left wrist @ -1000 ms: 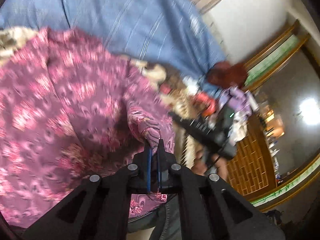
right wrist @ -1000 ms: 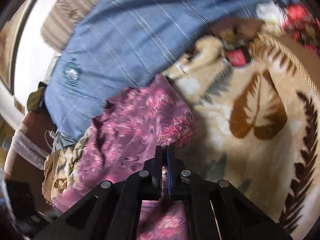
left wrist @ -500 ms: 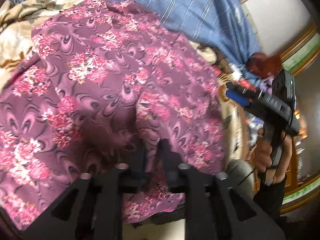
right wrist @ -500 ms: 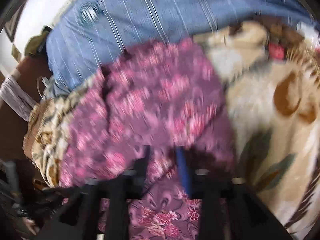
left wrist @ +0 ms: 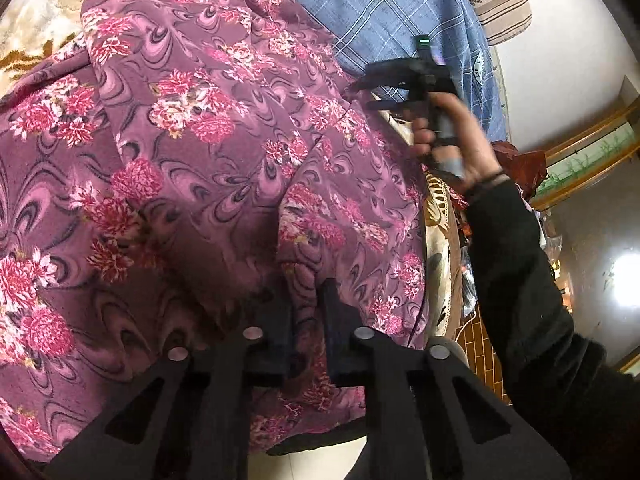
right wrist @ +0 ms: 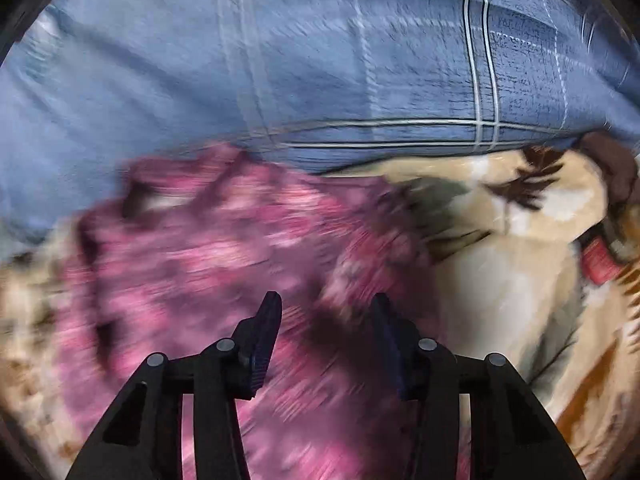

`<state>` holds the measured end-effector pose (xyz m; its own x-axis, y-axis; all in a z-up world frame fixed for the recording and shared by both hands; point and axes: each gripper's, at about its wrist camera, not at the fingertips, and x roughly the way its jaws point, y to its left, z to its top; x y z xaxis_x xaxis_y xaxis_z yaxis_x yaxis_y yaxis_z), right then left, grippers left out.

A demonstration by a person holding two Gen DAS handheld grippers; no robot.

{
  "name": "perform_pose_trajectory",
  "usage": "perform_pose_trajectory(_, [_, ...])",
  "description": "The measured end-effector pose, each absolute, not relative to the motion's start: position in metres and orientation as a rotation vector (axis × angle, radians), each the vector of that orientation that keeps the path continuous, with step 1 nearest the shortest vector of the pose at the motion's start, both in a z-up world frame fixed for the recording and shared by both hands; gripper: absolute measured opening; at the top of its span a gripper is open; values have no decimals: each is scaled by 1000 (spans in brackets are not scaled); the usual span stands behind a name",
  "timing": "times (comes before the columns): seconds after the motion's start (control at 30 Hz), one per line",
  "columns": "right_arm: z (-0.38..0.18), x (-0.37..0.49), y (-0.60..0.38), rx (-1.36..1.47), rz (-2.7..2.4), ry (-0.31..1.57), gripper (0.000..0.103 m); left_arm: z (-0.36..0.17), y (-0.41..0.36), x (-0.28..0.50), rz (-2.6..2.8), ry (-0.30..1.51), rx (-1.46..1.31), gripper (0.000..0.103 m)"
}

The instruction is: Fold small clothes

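Note:
A purple garment with pink flowers [left wrist: 208, 152] lies spread on the bed, one part folded over another. My left gripper [left wrist: 306, 300] sits low over its near edge, jaws slightly apart with cloth between the fingers. My right gripper [right wrist: 326, 312] is open and empty just above the garment [right wrist: 224, 256], which is blurred in the right wrist view. The right gripper also shows in the left wrist view [left wrist: 404, 80], at the garment's far right edge, held by a hand.
A blue checked quilt [right wrist: 320, 60] lies behind the garment. A cream blanket with brown leaf patterns [right wrist: 508, 280] covers the bed to the right. A red item [right wrist: 600, 264] lies at the far right. The person's black sleeve [left wrist: 520, 272] crosses the right side.
Both grippers were shut on the garment a second ago. They carried it over and laid it down. The right gripper has opened and let go; the left jaws have parted slightly.

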<state>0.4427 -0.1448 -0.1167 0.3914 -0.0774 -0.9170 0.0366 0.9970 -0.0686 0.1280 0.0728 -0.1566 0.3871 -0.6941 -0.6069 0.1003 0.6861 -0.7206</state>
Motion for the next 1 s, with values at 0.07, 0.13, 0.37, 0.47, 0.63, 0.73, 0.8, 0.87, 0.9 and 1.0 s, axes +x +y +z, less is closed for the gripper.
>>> perform_pose_trajectory(0.07, [-131,446,-144,-85,-132,1187,8,-152,77,123,-565,1052,-654,5])
perform_pose_trajectory(0.13, [-124,438,-144,-66,-138,1151,2,-142,84,117,-594,1013,-667,5])
perform_pose_trajectory(0.37, [-84,424,-121,-75,-77,1026,2,-125,117,119,-487,970,-634,6])
perform_pose_trajectory(0.47, [-114,440,-106,-141,-17,1115,4,-158,124,129,-403,1101,-681,8])
perform_pose_trajectory(0.63, [-55,358,-111,-60,110,944,33,-148,137,122,-404,1030,-720,32])
perform_pose_trajectory(0.73, [-21,274,-133,2,164,845,63,-146,136,122,-408,1020,-700,34])
perform_pose_trajectory(0.8, [-23,244,-151,51,170,845,63,-148,135,124,-405,1032,-701,34])
perform_pose_trajectory(0.87, [-39,219,-164,147,168,896,63,-148,134,122,-393,1033,-698,34])
perform_pose_trajectory(0.9, [-54,216,-170,192,166,926,62,-149,134,121,-389,1030,-693,35])
perform_pose_trajectory(1.0, [-99,214,-178,311,173,1025,50,-154,130,116,-396,1037,-676,35])
